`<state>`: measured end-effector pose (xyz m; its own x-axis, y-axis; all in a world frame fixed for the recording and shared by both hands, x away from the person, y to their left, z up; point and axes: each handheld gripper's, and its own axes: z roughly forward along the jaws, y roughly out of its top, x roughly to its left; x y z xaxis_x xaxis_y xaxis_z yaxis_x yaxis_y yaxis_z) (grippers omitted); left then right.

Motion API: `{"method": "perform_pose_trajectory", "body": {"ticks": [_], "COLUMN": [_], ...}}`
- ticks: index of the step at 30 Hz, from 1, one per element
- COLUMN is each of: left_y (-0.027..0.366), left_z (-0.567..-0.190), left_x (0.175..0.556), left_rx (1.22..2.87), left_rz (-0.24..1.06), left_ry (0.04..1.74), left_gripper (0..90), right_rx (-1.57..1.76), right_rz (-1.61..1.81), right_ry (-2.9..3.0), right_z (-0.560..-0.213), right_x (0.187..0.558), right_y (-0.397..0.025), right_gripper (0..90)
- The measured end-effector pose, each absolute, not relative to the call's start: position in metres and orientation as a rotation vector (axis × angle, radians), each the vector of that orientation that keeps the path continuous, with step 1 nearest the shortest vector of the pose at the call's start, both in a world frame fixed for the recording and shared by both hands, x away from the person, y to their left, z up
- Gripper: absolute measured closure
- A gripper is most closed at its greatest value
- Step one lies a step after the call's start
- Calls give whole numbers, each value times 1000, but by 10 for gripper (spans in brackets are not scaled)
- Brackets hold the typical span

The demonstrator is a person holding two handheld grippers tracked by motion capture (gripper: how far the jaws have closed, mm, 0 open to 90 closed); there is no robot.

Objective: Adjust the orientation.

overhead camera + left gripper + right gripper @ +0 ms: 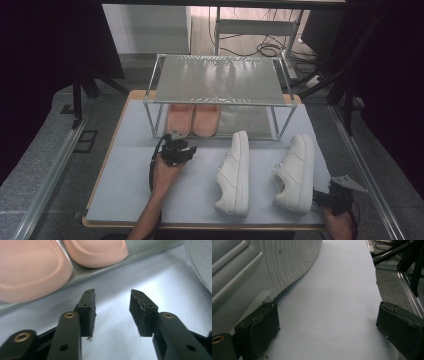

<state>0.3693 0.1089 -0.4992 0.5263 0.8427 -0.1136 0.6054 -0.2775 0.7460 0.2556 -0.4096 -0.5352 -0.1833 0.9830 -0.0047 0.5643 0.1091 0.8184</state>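
Observation:
Two white sneakers lie on their sides on the pale table: one in the middle, one to its right. A pair of pink slippers sits on the lower shelf of a metal shoe rack. My left gripper is open just in front of the rack, its jaws apart over bare table, slipper toes beyond them. My right gripper is open at the table's front right corner; its left pad rests beside the right sneaker's ribbed sole.
The table's right edge runs close to my right gripper, with an aluminium rail and dark stands beyond it. Cables lie on the floor behind the rack. Grey carpet borders both table sides.

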Motion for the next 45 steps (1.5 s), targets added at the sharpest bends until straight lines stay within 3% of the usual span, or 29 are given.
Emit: {"method": "perform_pose_trajectory", "body": {"ticks": [22,45], "left_y": [157,196], "left_z": [-496,-523], "left_x": [317,276], "left_rx": [2033,2076], "left_rz": [391,477], "left_ry": [1197,1294], "left_gripper": [134,115], "right_rx": [1507,1511], "right_rz": [939,940], "right_ry": [1816,1816], "right_z": [-535,-535], "right_x": [256,255], "right_y": [-409,-410], "right_gripper": [44,46]}}
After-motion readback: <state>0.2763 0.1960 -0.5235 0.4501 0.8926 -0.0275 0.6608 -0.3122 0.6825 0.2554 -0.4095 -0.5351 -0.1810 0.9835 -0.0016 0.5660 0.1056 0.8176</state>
